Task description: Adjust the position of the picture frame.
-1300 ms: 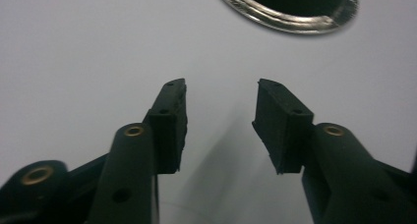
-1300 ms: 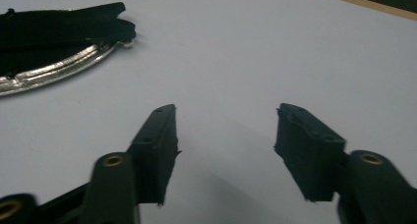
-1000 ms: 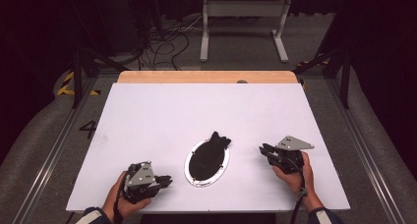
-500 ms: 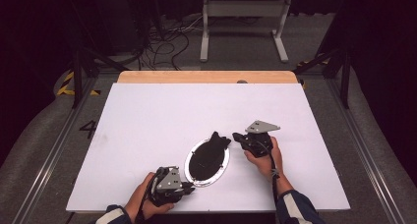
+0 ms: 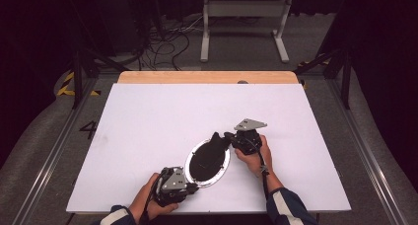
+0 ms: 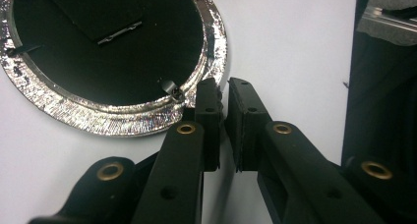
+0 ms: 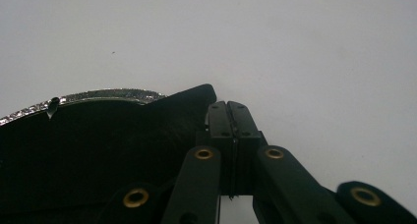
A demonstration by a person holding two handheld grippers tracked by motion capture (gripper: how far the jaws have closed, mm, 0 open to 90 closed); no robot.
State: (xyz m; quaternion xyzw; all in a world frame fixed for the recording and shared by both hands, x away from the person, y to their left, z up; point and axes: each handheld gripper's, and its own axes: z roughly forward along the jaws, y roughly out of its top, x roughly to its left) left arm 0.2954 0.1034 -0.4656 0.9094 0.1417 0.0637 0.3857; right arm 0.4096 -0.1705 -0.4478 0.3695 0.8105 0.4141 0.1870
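Note:
A round dish with a crinkled silver rim (image 5: 188,162) (image 6: 98,118) lies on the white table near the front edge. A thin black sheet (image 5: 214,142) (image 7: 123,135) lies in it and sticks out past the far right rim. My left gripper (image 5: 195,187) (image 6: 223,89) sits at the dish's near edge. Its jaws are pinched on the rim with a narrow gap between them. My right gripper (image 5: 227,136) (image 7: 228,108) is at the sheet's protruding corner, jaws pressed together on its edge.
The white table (image 5: 148,116) stretches wide to the left and back, with a wooden strip (image 5: 207,77) along its far edge. A metal stand (image 5: 244,22) and cables (image 5: 167,42) sit on the floor beyond.
Both hands moved inward to the dish. The left gripper slid right to its near rim, and the right gripper came left to the sheet's corner.

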